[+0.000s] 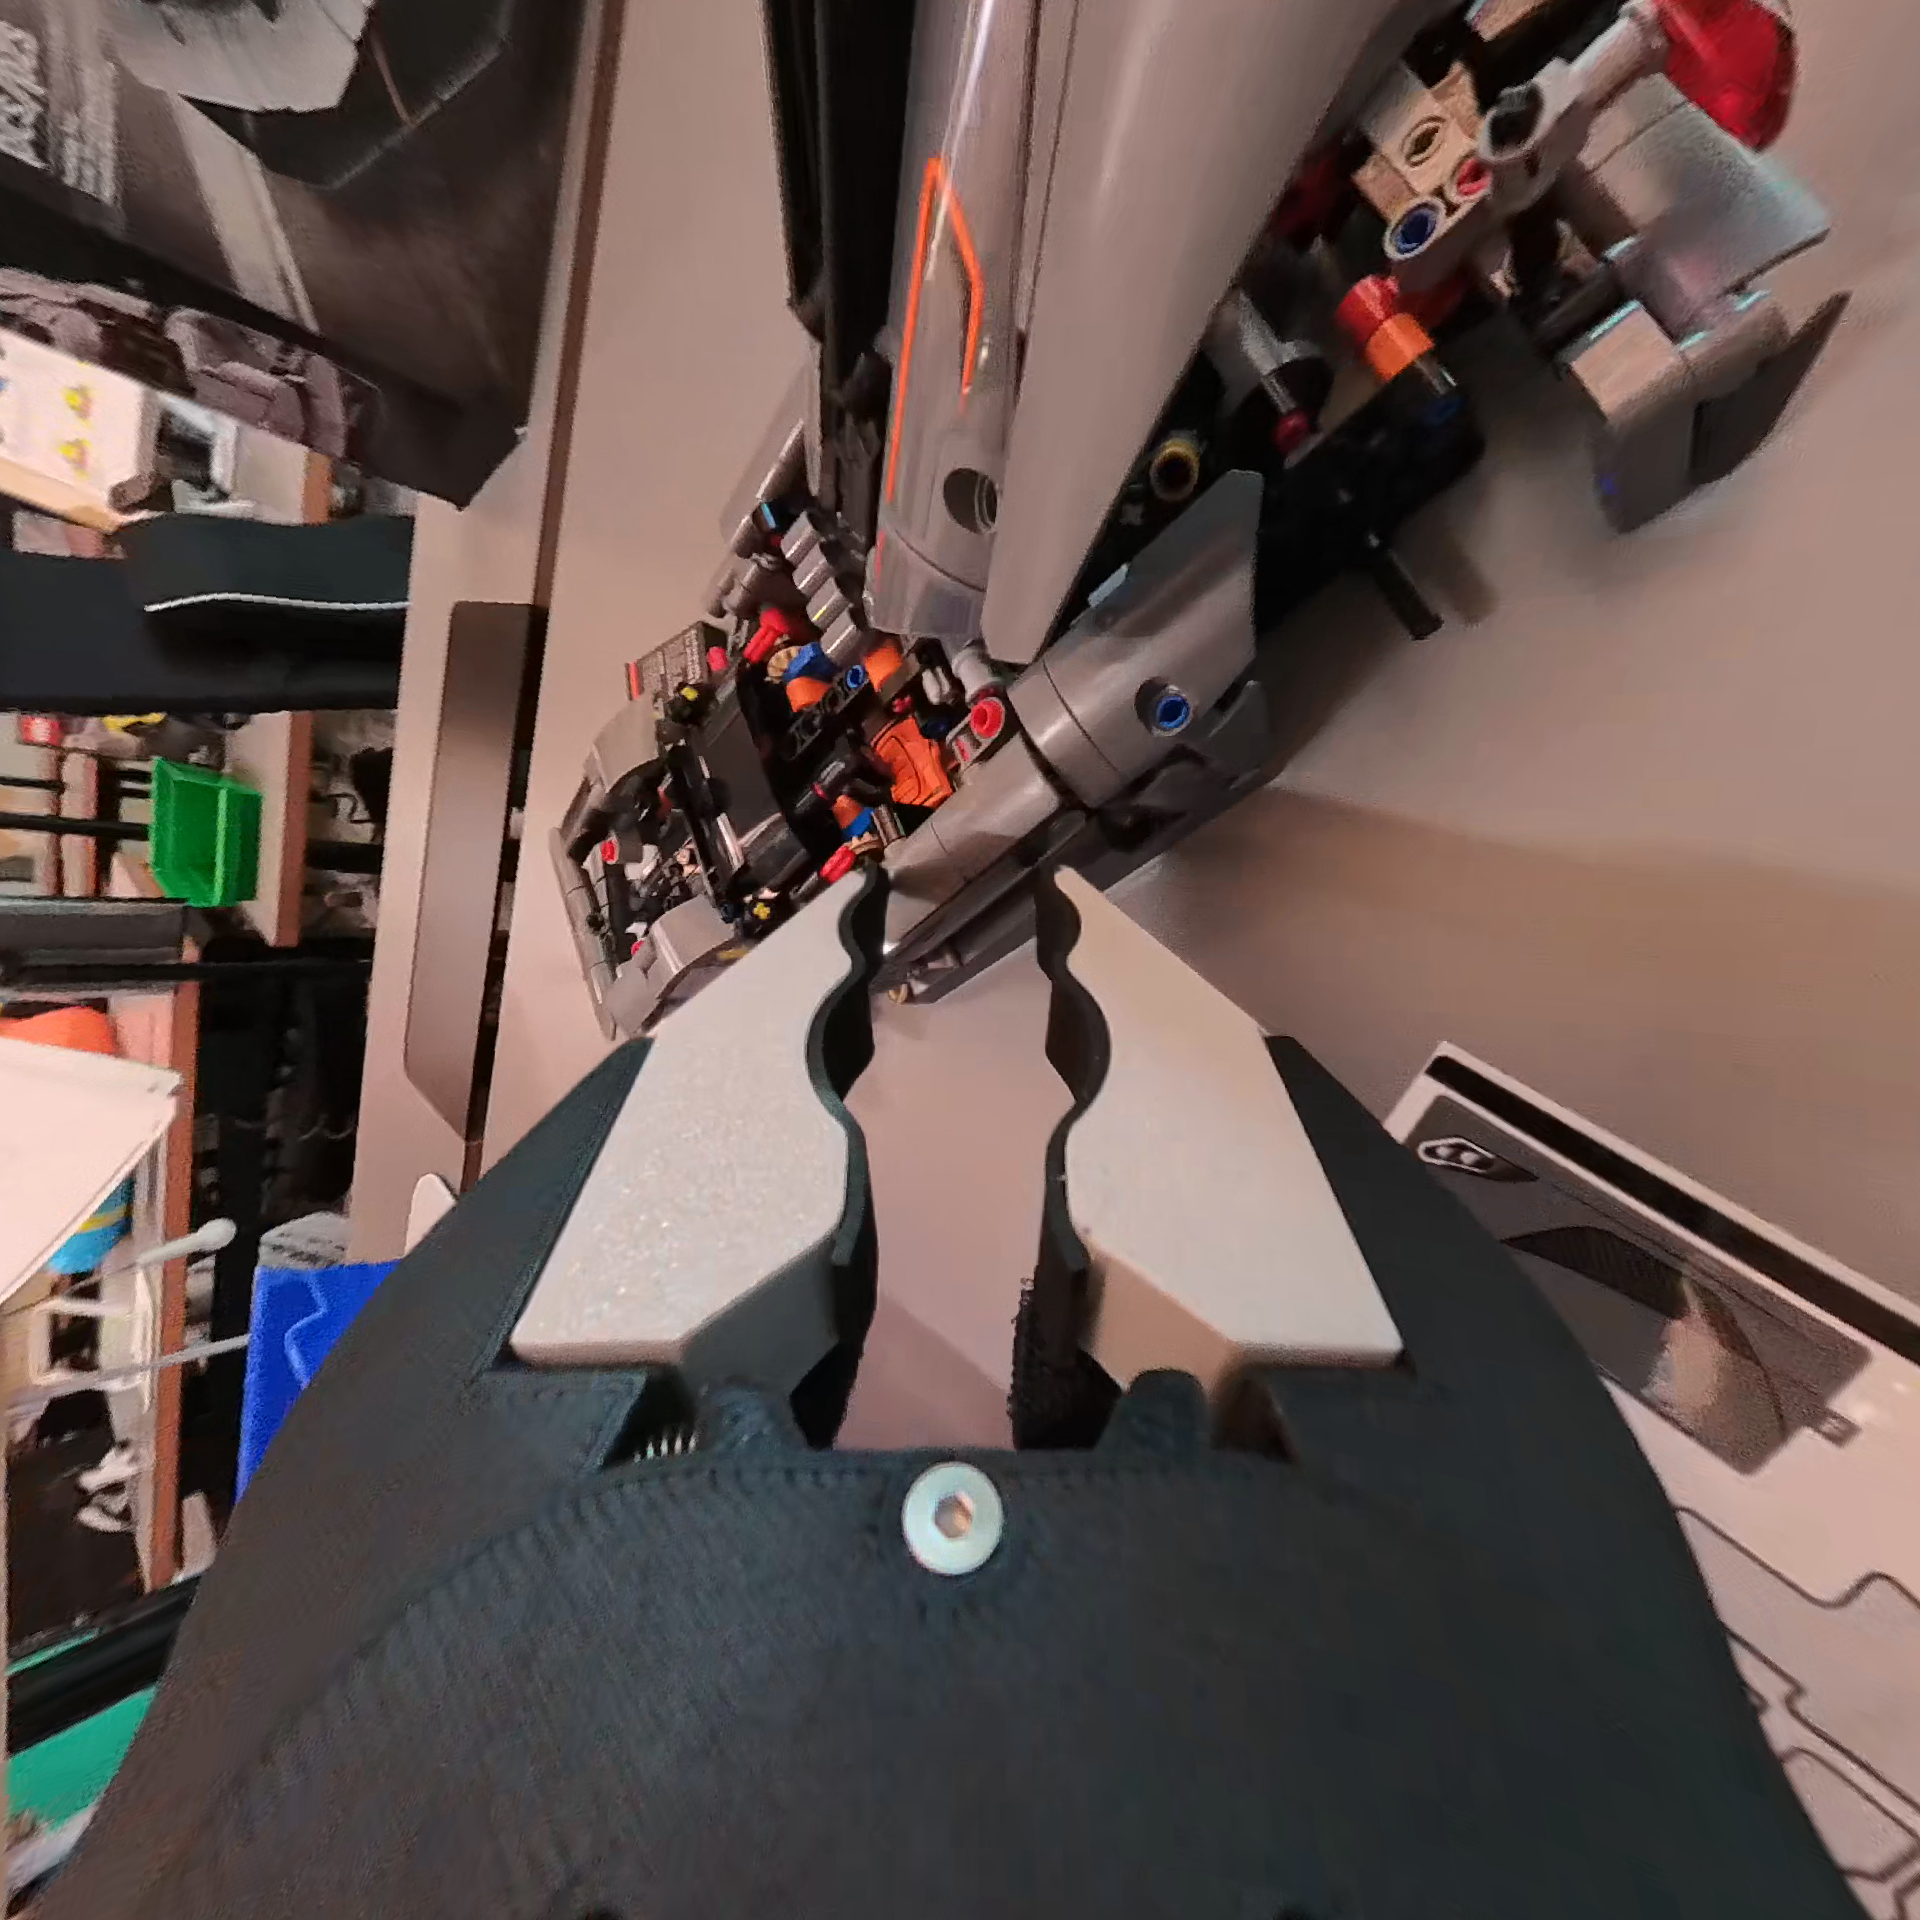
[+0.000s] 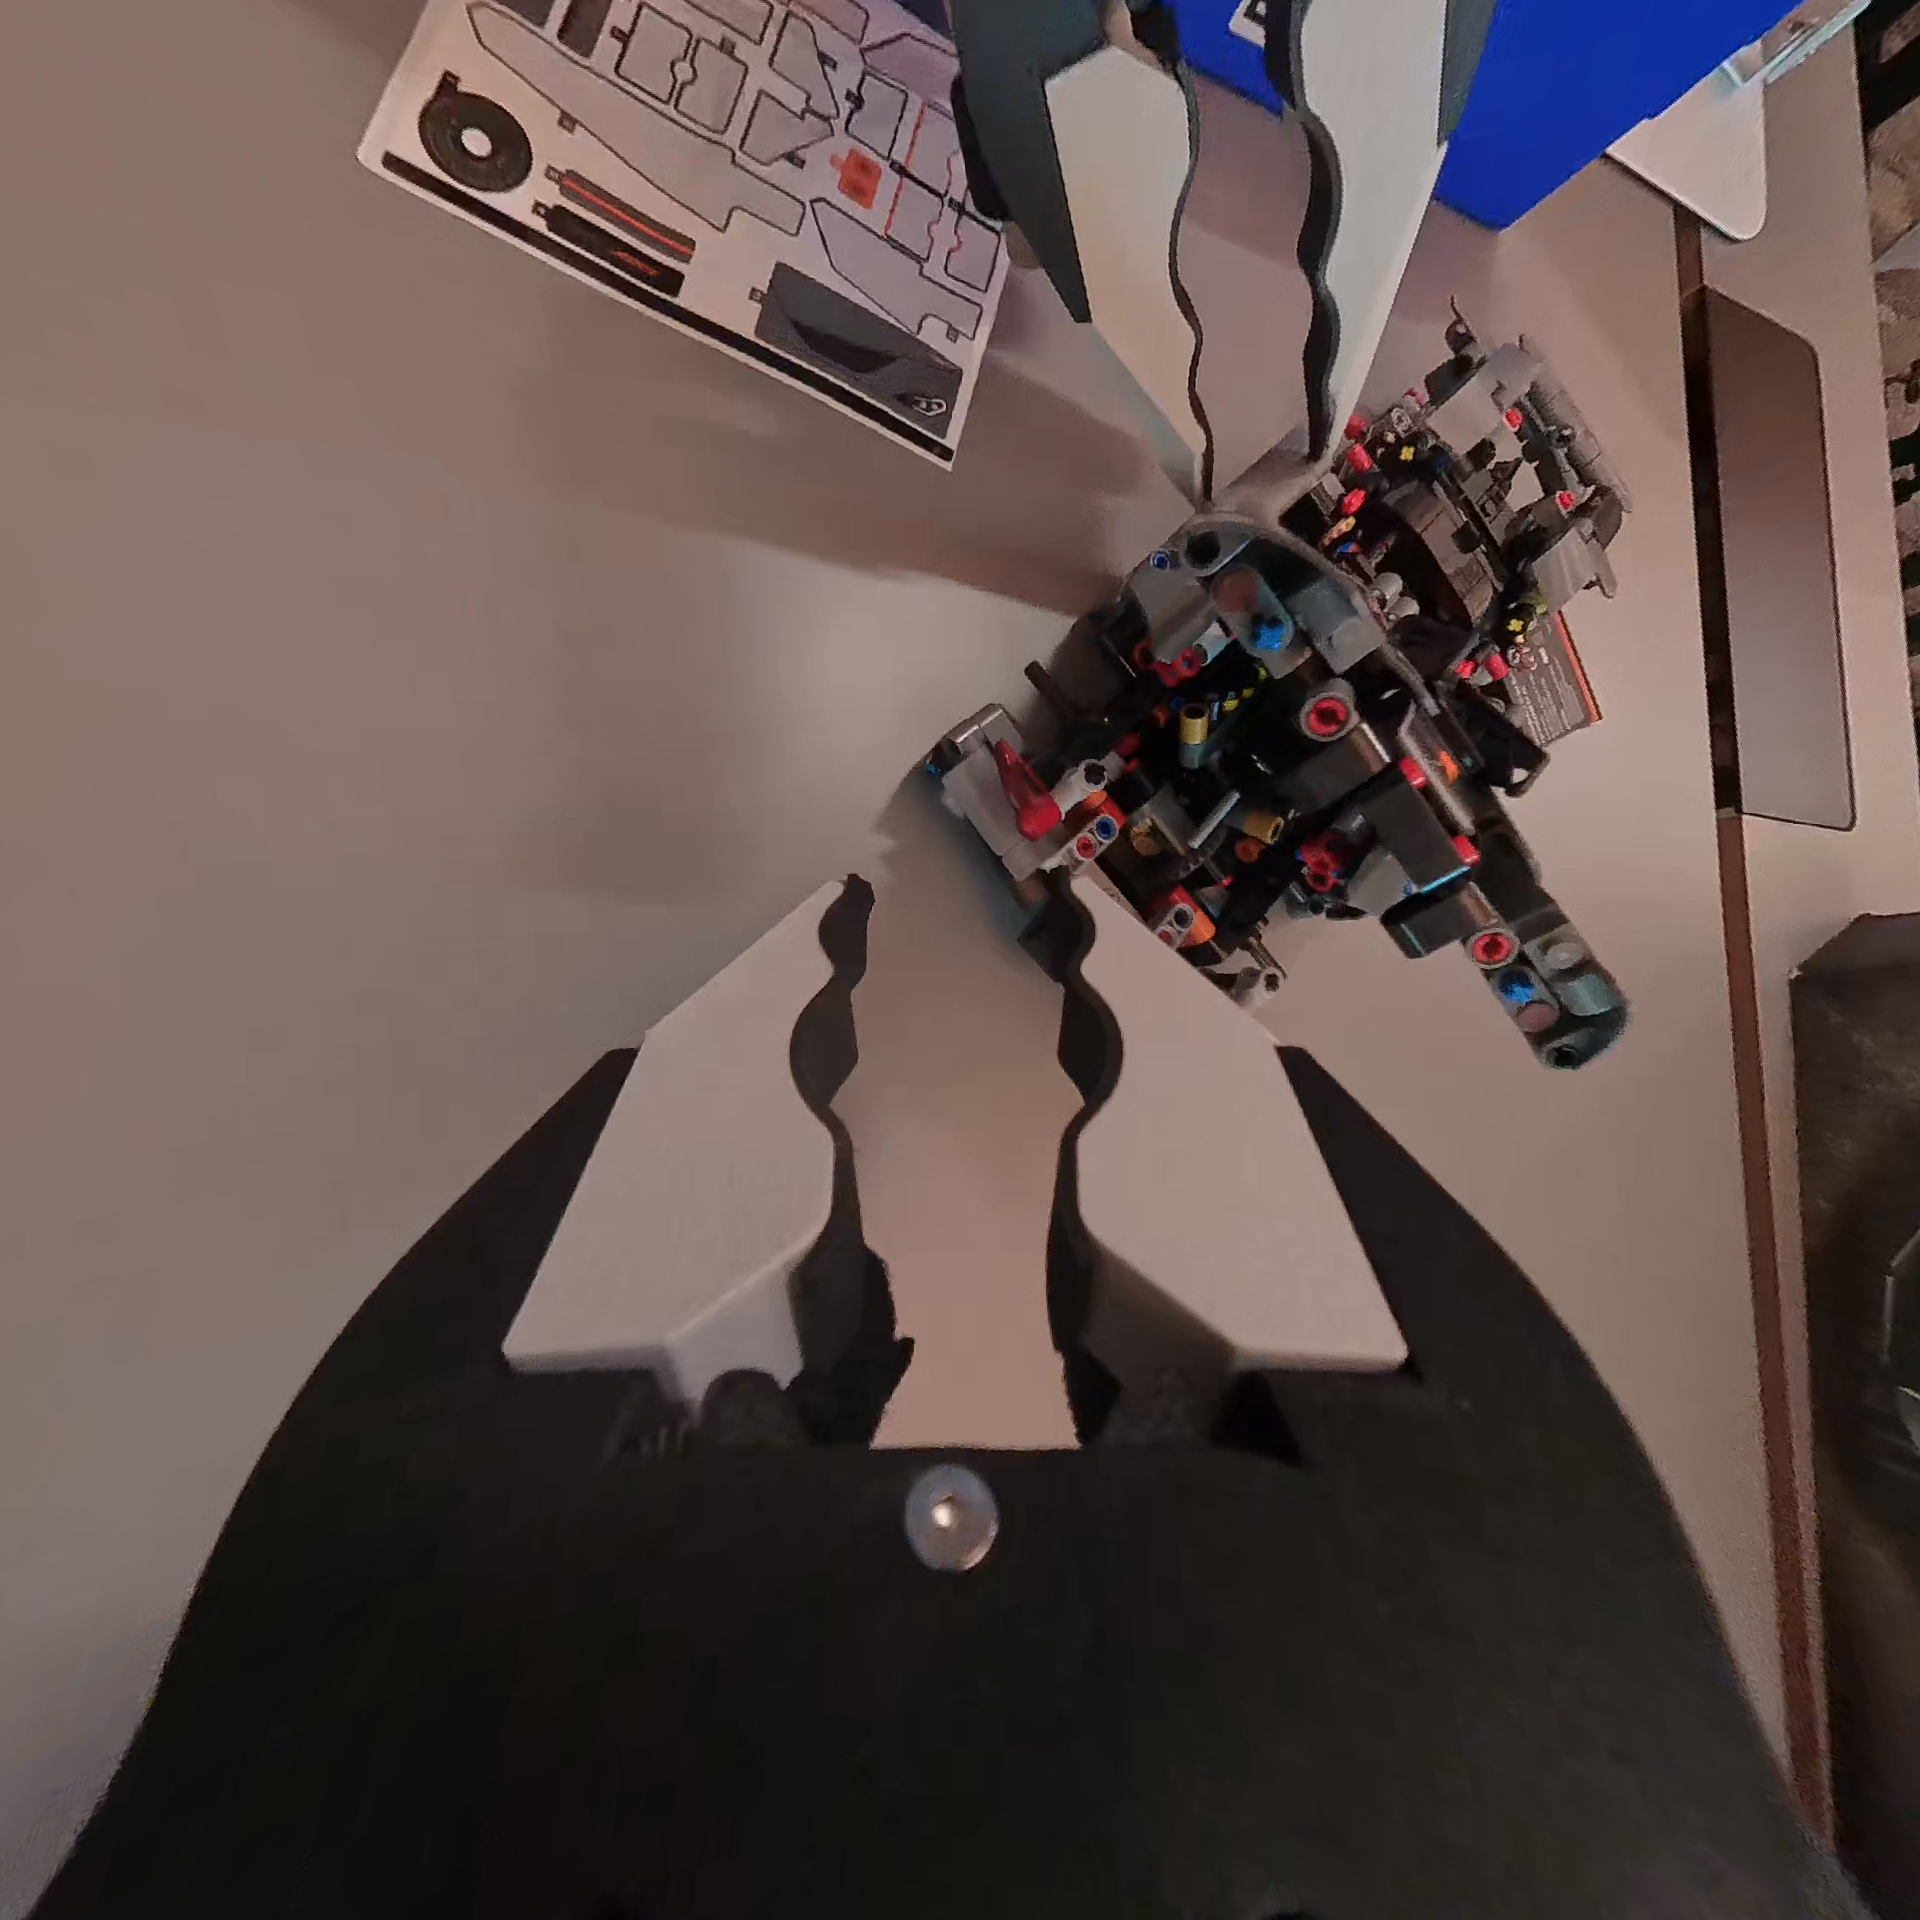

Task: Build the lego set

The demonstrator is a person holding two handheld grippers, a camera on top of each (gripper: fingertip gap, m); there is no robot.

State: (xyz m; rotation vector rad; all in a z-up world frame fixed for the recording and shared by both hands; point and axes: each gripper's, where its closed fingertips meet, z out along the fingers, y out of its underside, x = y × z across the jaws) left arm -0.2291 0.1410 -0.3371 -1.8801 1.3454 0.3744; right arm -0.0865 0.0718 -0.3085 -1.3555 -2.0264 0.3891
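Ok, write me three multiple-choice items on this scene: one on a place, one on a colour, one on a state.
1. In the right wrist view, where does the white printed sticker sheet lie from the grey-and-black lego car model?
A under it; B up and left of it, apart; C on top of it.
2. The thin outline on the model's long grey body panel is:
A green; B yellow; C orange.
3. The right gripper is:
A open, nothing between its fingers; B shut on a red brick; C shut on the sheet.

Key: B, bare beige table shows between sheet and model. C, the line reads orange in the left wrist view. A, only table shows in the gap.
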